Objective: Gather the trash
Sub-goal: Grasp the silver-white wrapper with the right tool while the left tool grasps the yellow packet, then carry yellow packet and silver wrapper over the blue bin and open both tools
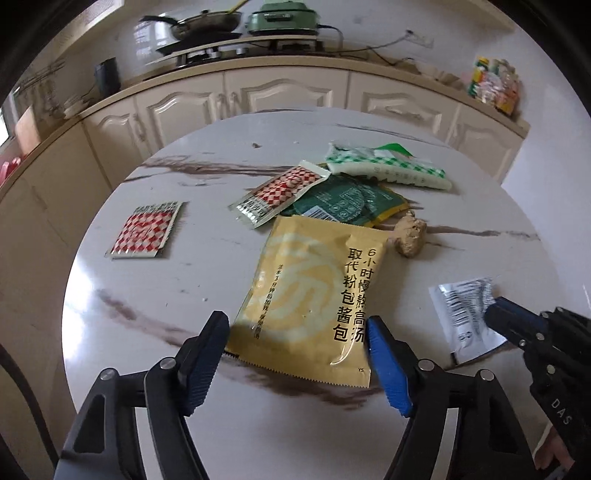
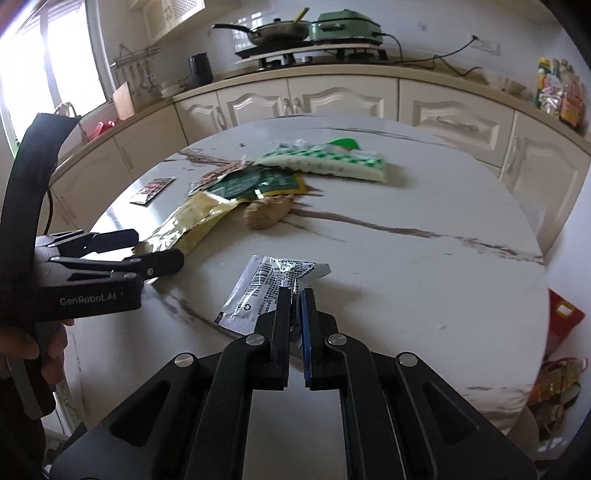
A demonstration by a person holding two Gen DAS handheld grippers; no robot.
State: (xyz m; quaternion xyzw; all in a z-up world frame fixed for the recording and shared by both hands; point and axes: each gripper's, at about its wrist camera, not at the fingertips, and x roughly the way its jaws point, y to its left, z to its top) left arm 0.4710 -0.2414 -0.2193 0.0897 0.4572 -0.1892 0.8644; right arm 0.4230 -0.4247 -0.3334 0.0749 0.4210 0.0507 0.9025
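A large yellow sauce packet (image 1: 306,280) lies flat on the round marble table (image 1: 147,295). My left gripper (image 1: 297,332) straddles its near end, one finger at each side edge, and the packet is not buckled. The right wrist view shows the same gripper (image 2: 155,247) at the packet's (image 2: 184,225) end. A silver packet with a barcode (image 2: 266,288) lies at the table's near right. My right gripper (image 2: 295,295) is shut on its near edge, and the left wrist view also shows this gripper (image 1: 495,314) on that packet (image 1: 465,314).
Farther back lie two red-checked sachets (image 1: 144,230) (image 1: 280,194), a dark green wrapper (image 1: 343,203), a green-checked white bag (image 1: 388,166) and a piece of ginger (image 1: 410,236). Cream cabinets and a counter with a pan (image 2: 277,29) stand behind. A red bag (image 2: 565,314) hangs past the table's right edge.
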